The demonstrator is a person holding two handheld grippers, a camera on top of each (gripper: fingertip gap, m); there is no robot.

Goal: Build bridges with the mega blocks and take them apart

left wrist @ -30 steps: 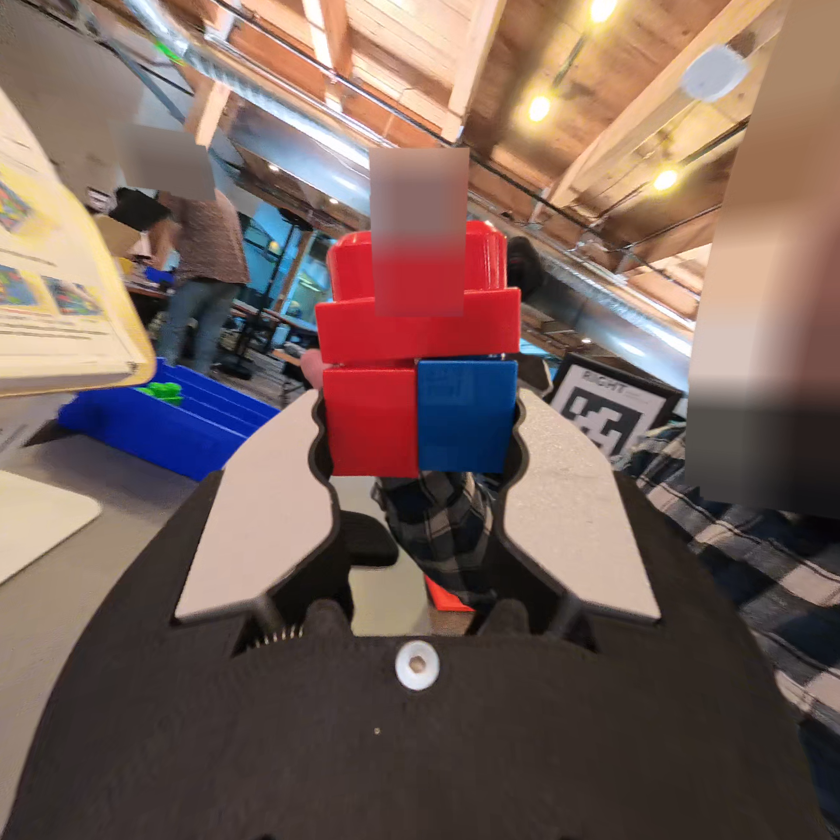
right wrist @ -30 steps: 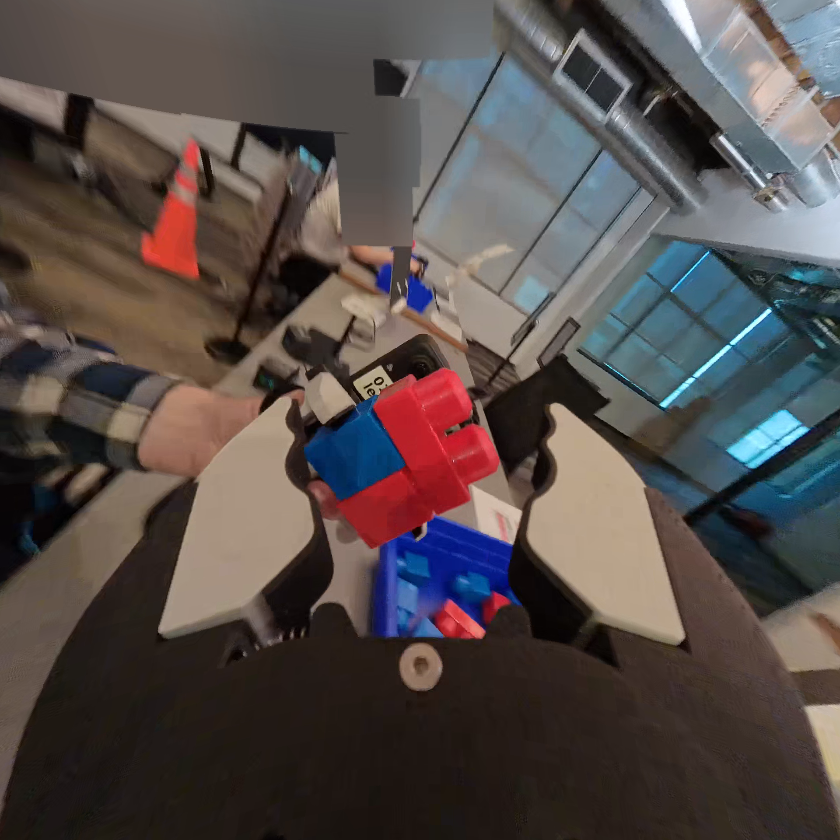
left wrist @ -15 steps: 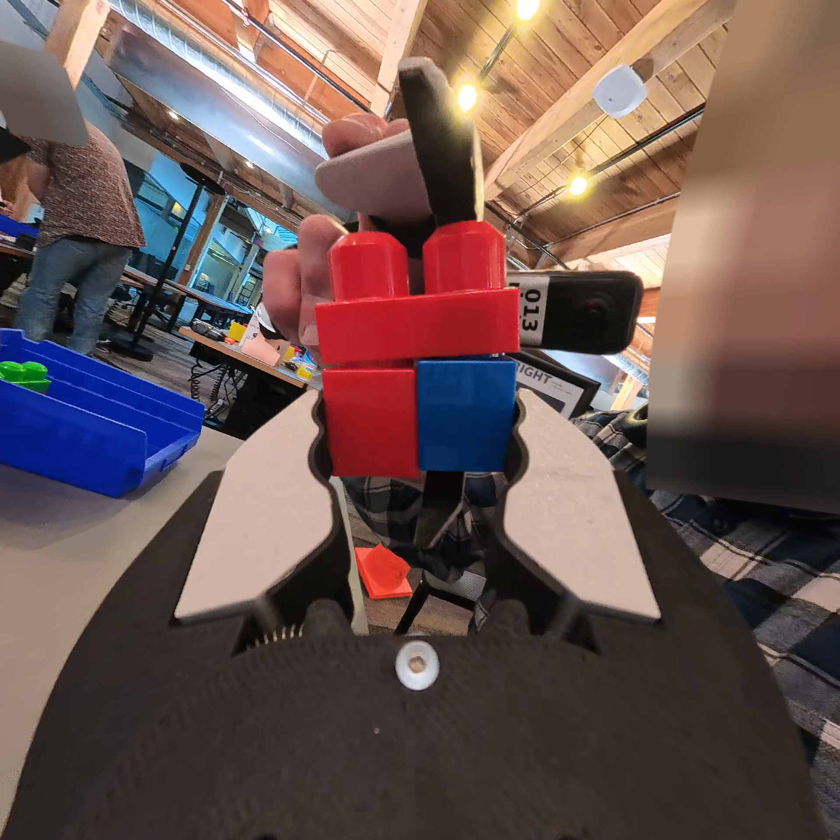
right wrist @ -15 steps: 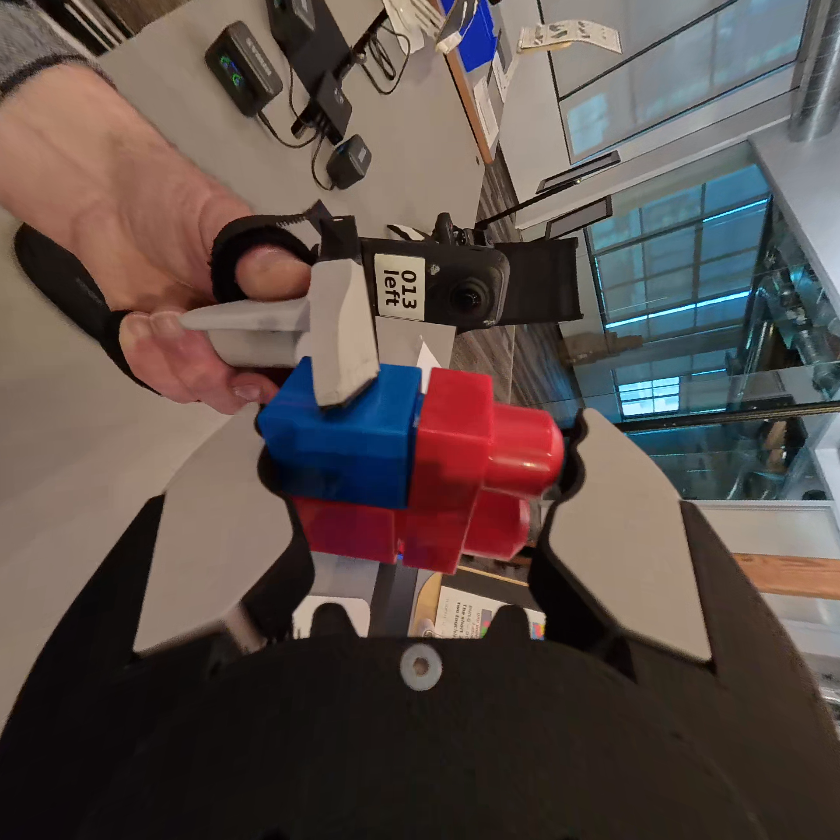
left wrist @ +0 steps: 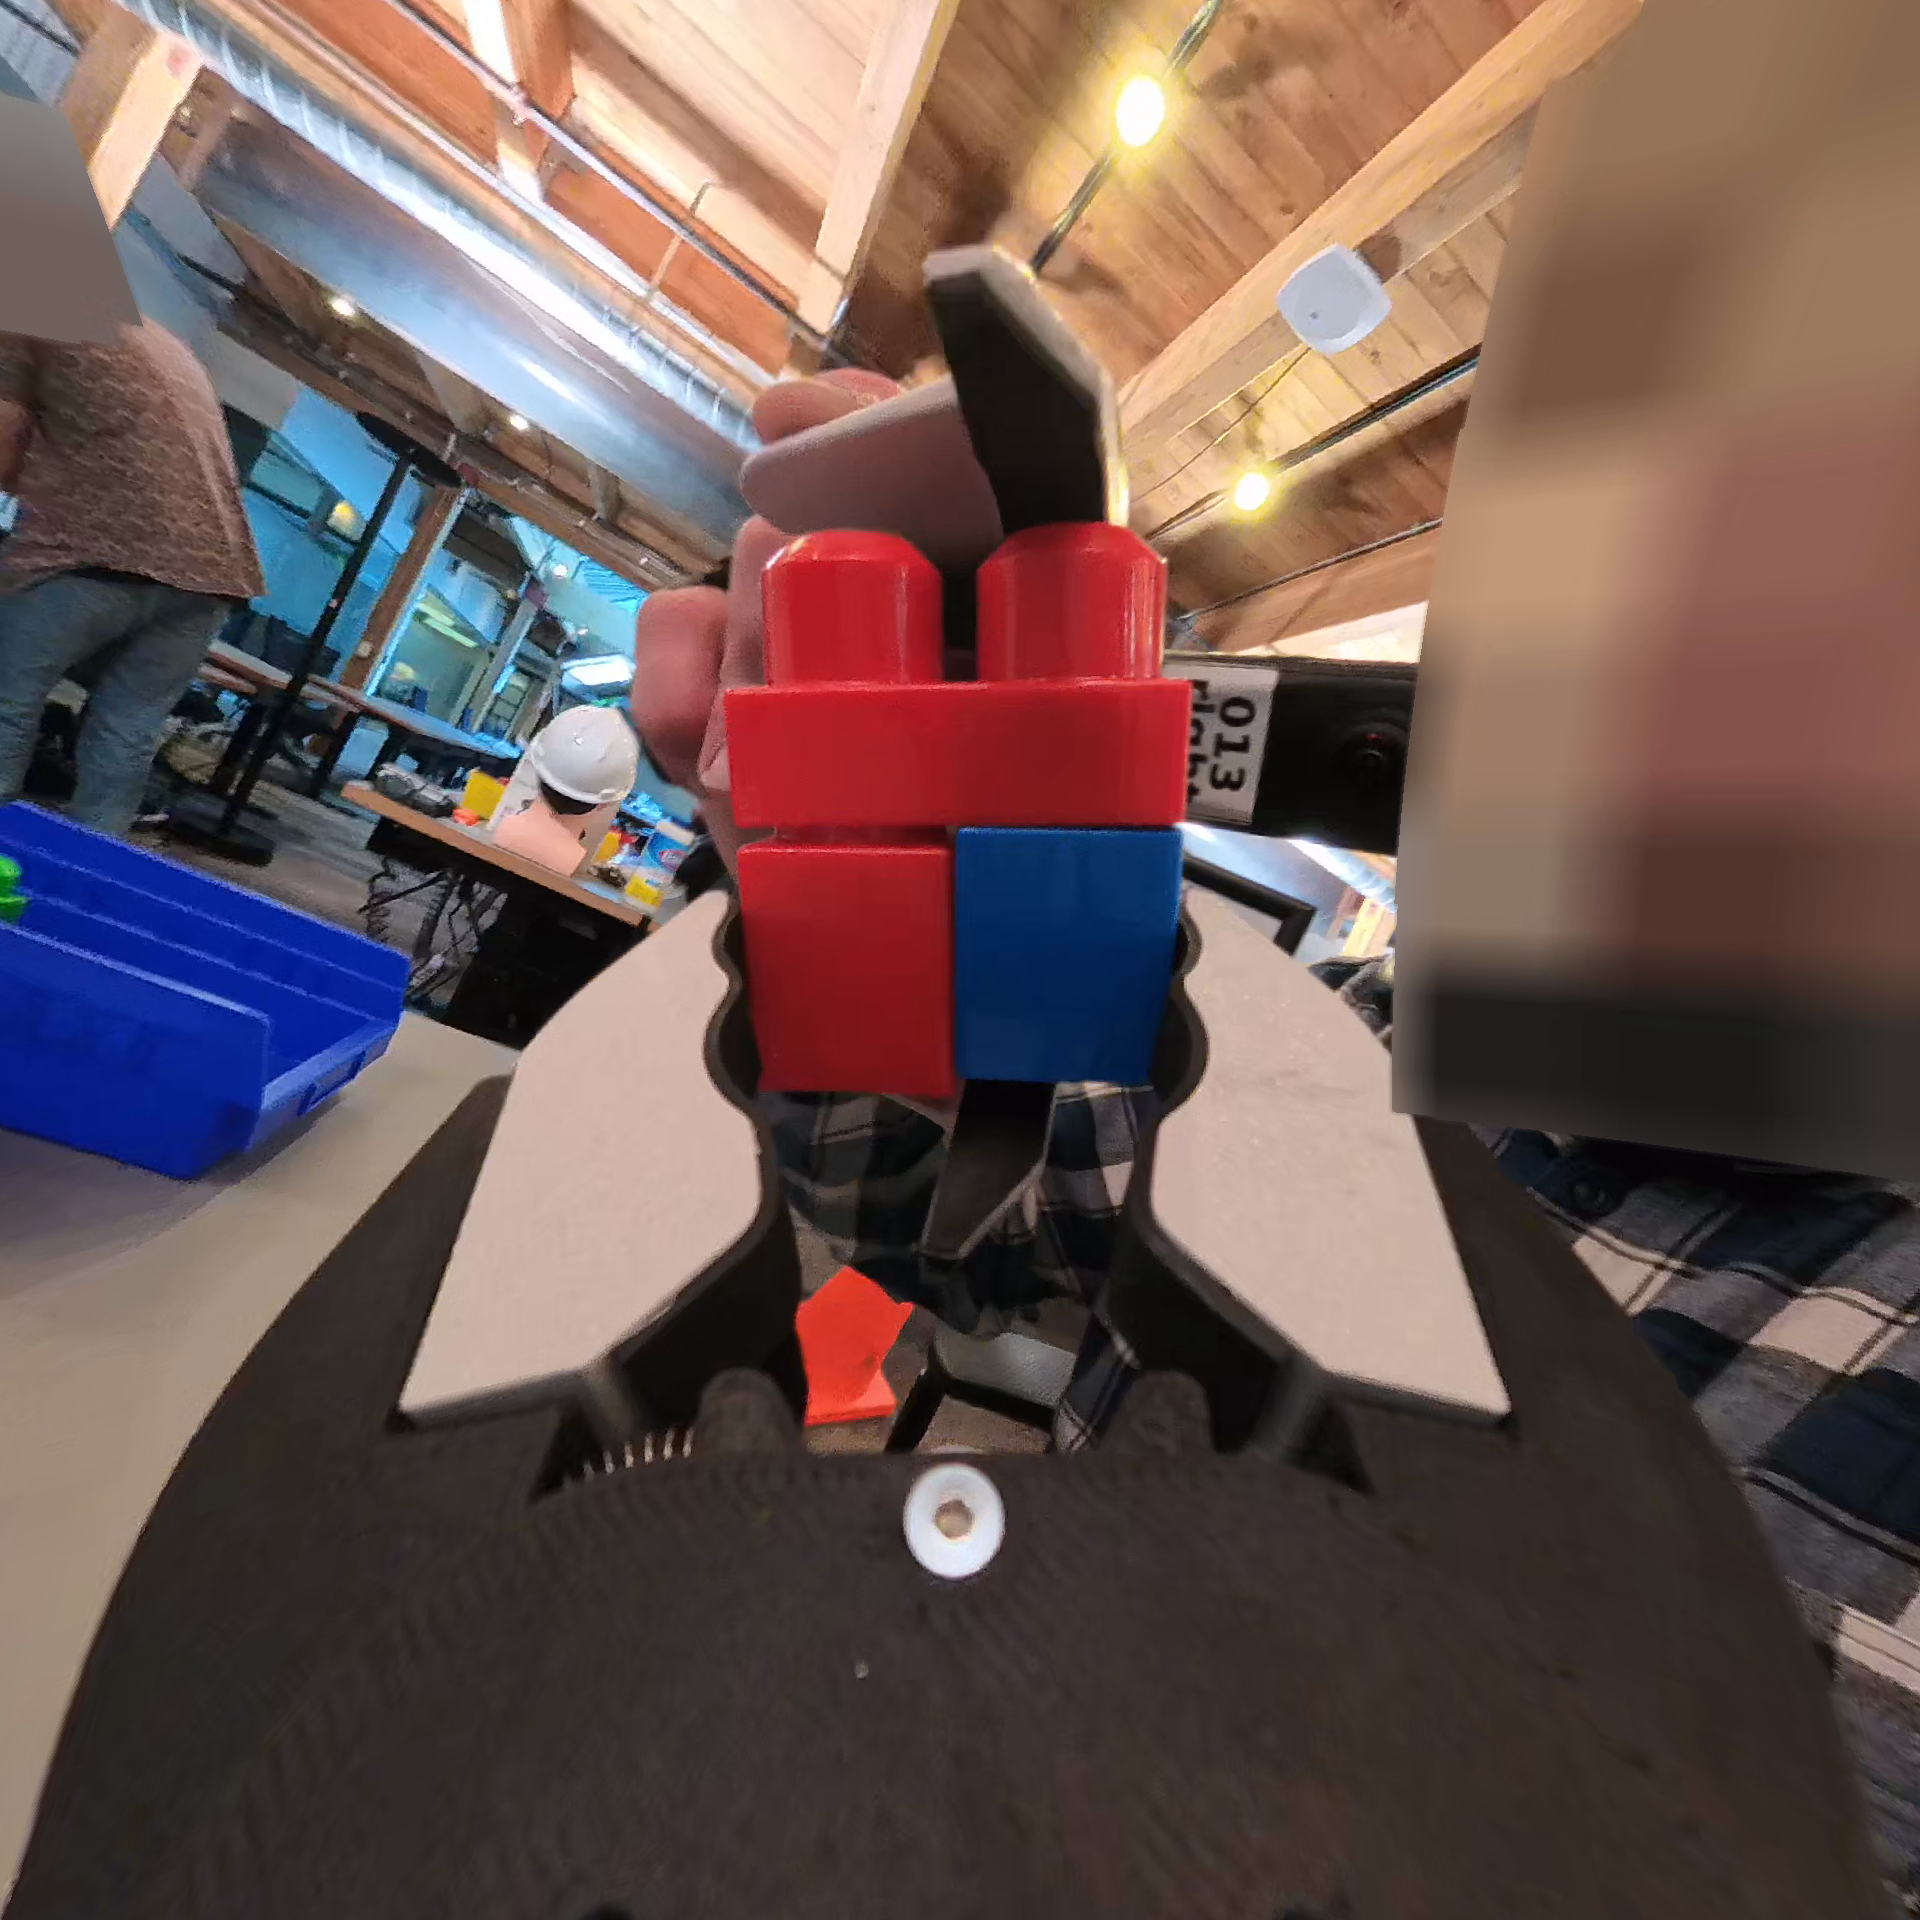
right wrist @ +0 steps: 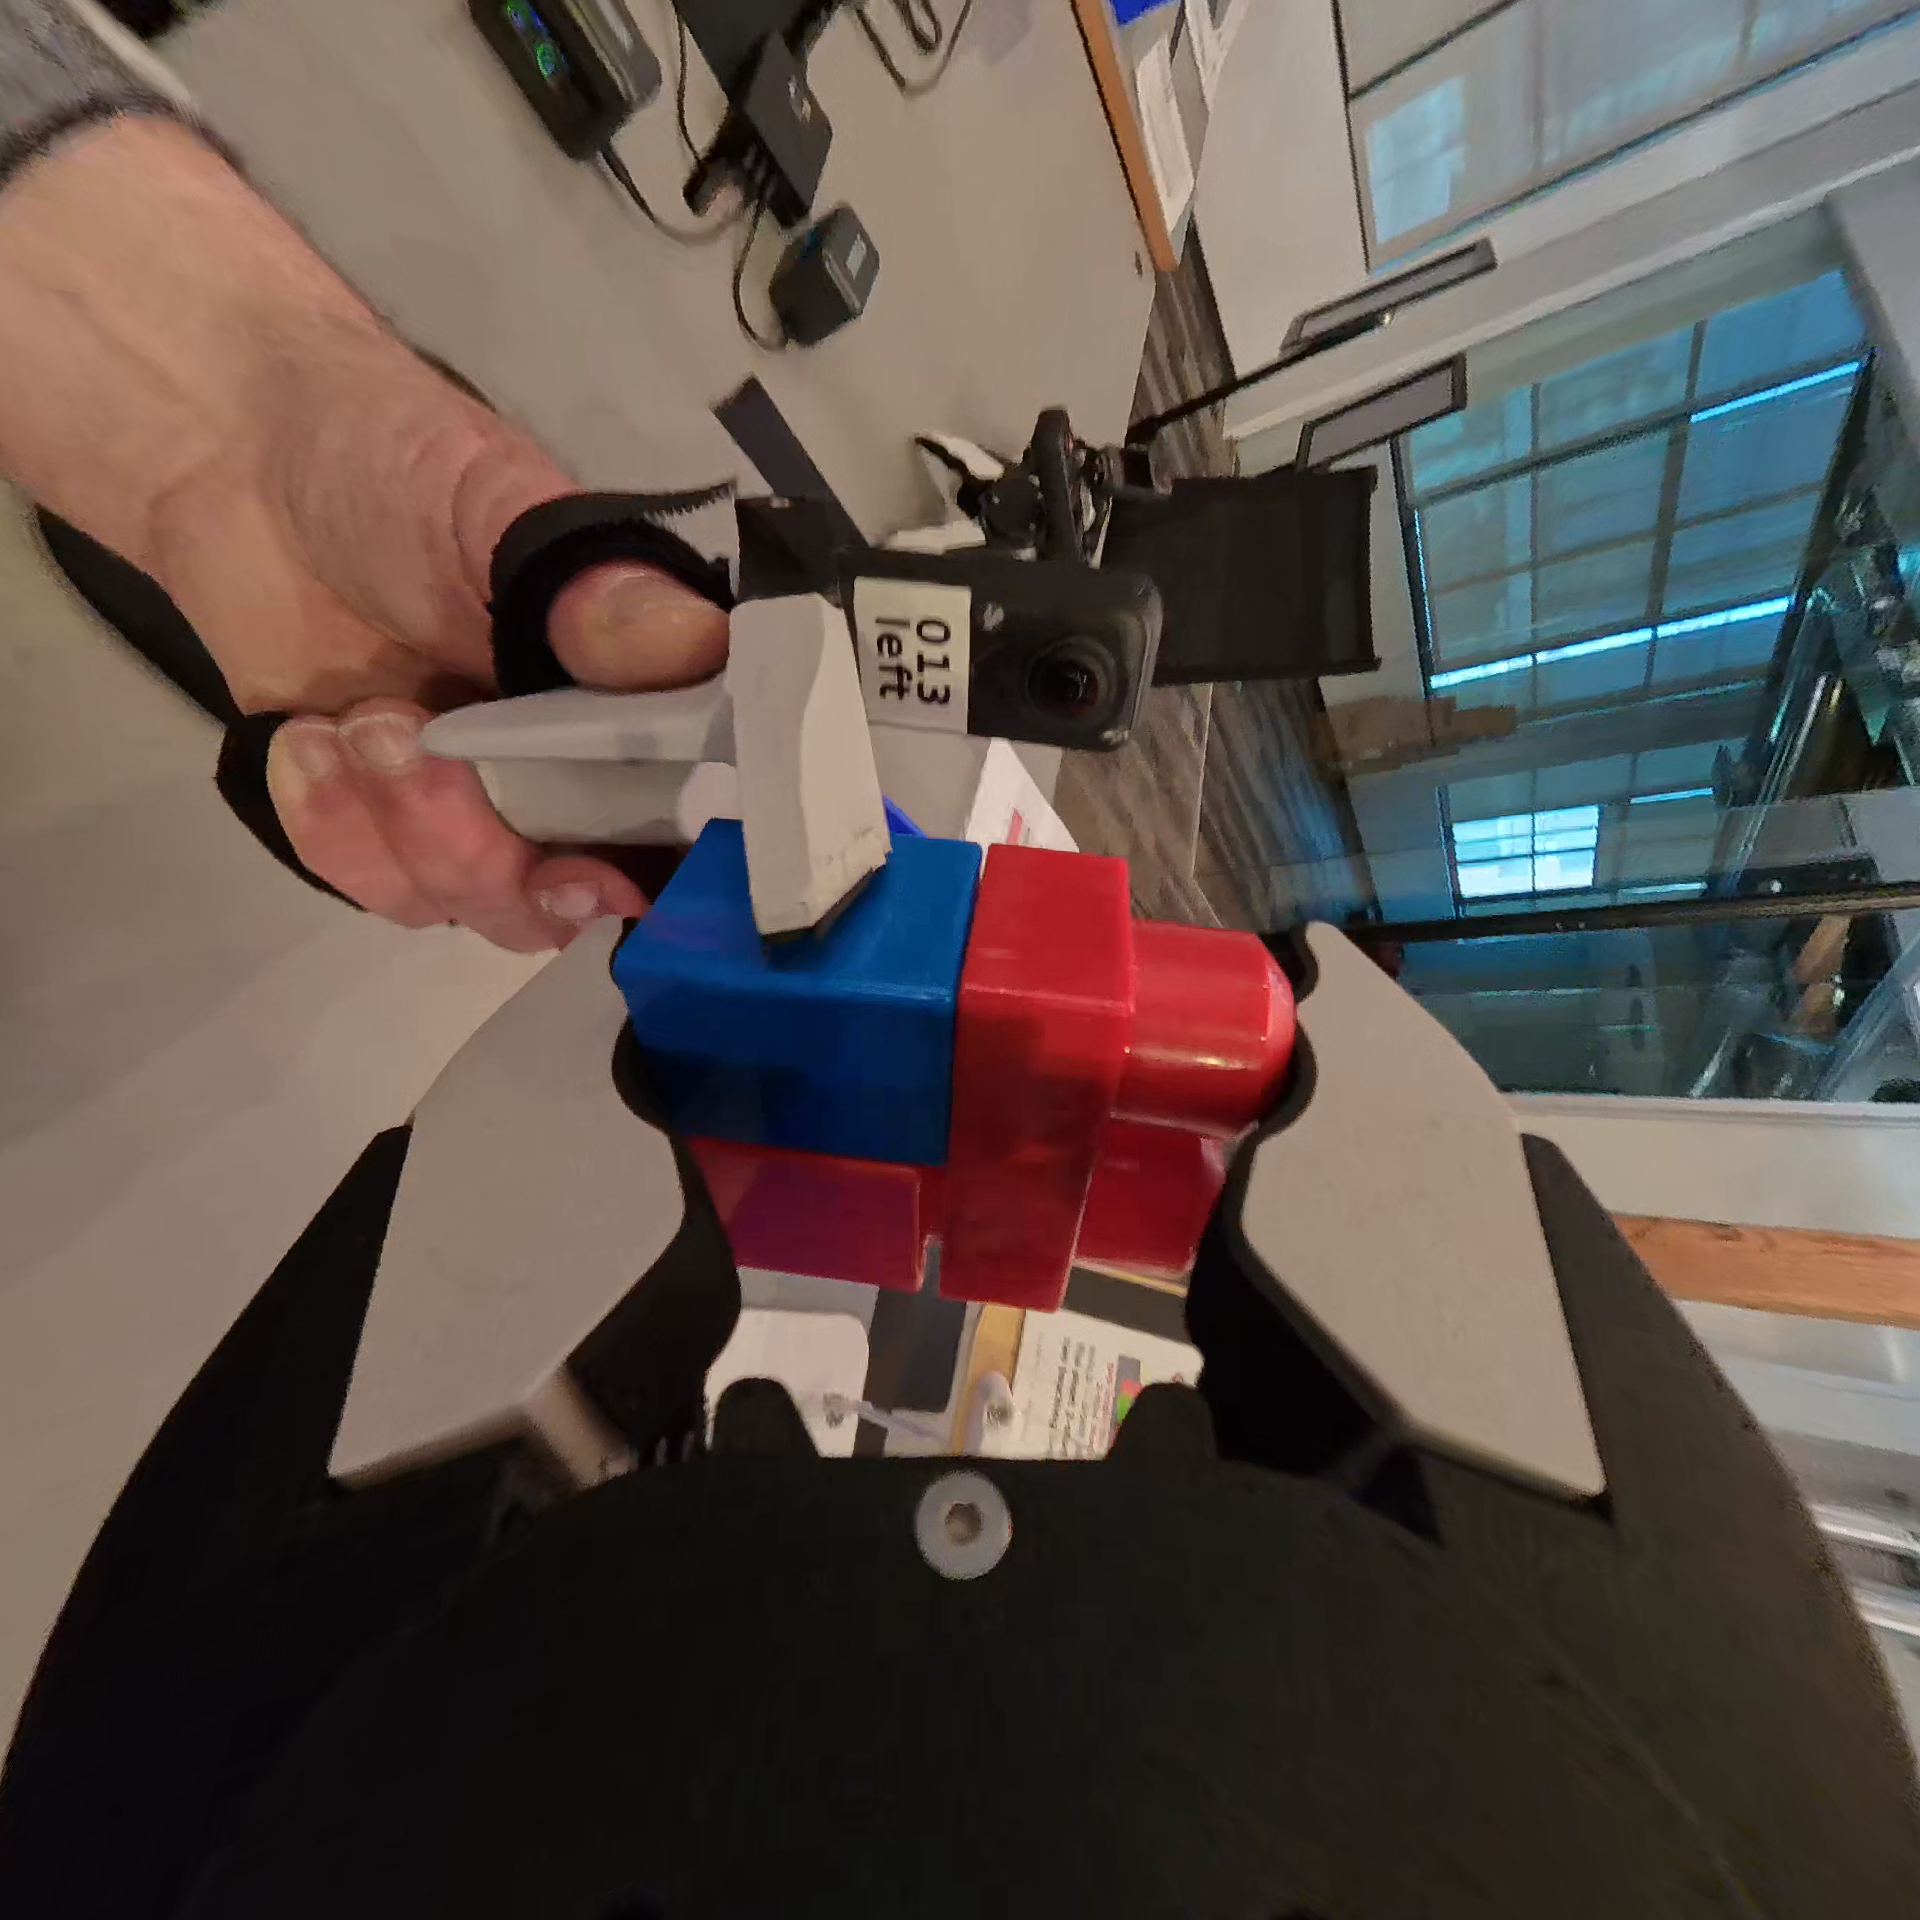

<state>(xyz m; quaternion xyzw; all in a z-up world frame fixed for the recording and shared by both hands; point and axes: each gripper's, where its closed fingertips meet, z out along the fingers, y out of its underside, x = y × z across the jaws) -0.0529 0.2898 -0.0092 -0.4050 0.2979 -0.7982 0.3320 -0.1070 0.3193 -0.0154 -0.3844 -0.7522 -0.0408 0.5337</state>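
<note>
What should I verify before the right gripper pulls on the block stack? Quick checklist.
1. Left gripper clamped on the lower pair, the red block and the blue block: ok, a pad presses each outer side.
2. Right gripper closed on the stack: ok, one fingertip is against the blue block's base end, the other against a stud of the long red block.
3. Grip isolates the long red block: not ok, the jaws span the whole stack end to end.
4. Seam under the long red block: a slight gap shows on the red side.
5. Stack clear of the table: ok, held in the air.
</note>
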